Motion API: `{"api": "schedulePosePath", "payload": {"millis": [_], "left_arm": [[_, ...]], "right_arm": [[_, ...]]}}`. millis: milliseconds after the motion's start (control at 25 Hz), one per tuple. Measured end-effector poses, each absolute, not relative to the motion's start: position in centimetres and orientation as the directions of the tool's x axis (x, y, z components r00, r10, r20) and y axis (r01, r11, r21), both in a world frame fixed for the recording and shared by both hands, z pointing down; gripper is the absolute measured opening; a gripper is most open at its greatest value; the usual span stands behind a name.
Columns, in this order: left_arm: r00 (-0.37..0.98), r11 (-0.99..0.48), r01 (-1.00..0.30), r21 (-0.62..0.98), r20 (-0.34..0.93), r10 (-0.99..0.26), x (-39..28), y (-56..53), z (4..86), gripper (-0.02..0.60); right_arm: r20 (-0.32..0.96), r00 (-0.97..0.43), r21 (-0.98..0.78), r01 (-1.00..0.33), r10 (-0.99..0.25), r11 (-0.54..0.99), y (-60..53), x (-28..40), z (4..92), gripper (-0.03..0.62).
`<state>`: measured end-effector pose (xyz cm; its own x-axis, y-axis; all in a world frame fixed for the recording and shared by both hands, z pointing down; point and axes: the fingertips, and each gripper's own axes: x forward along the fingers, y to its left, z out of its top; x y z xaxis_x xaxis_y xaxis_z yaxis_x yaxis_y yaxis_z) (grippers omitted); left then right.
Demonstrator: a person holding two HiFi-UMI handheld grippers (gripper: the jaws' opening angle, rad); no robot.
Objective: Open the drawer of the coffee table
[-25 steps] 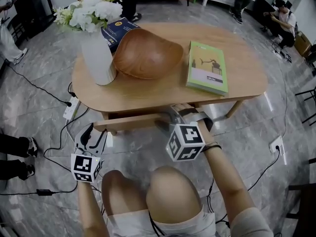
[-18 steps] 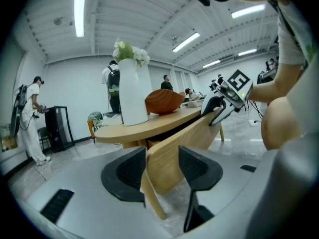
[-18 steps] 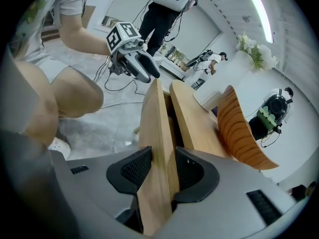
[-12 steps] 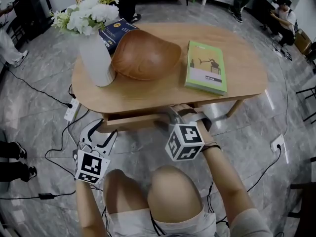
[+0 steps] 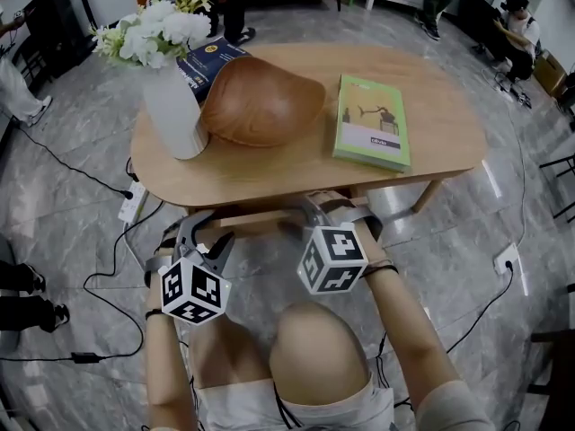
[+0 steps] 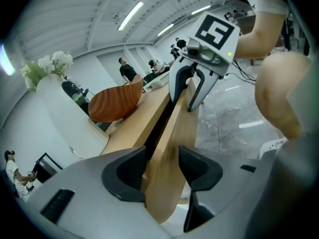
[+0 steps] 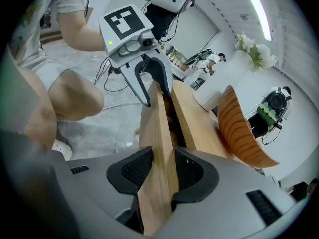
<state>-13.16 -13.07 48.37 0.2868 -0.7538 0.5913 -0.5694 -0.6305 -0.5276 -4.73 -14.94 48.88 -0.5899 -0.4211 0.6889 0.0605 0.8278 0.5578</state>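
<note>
Looking down through the head camera, I see the coffee table just ahead of my knees. Its drawer front shows only as a thin wooden strip under the near edge of the tabletop. The strip stands slightly out from the table. In both gripper views a narrow dark gap runs between it and the table's frame, and I cannot see anything inside the drawer.

My right gripper is clamped on the drawer front near its right end. In the right gripper view both pads press flat against the board. From the head view its marker cube covers most of that grip.

My left gripper sits at the left end with its jaws spread wide and the board between them. The left gripper view is blurred at the wood. One pad looks close to the board and the other stands clear of it, so I read no pinch there.

On top stand a white vase of flowers, a wooden bowl and a green book. A blue book is half hidden behind the bowl. People at the room's edges are cut off by the frame.
</note>
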Motion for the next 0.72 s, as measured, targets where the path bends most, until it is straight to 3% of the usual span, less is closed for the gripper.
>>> {"api": "schedulePosePath", "payload": {"millis": [720], "left_arm": [[0.260,-0.638,-0.532,-0.558,0.609,-0.749,-12.64,-12.19,49.19,0.181]], "right_arm": [[0.677,-0.591,0.570,0.045,-0.438,0.820,-13.81,-4.45,49.30,0.143]]}}
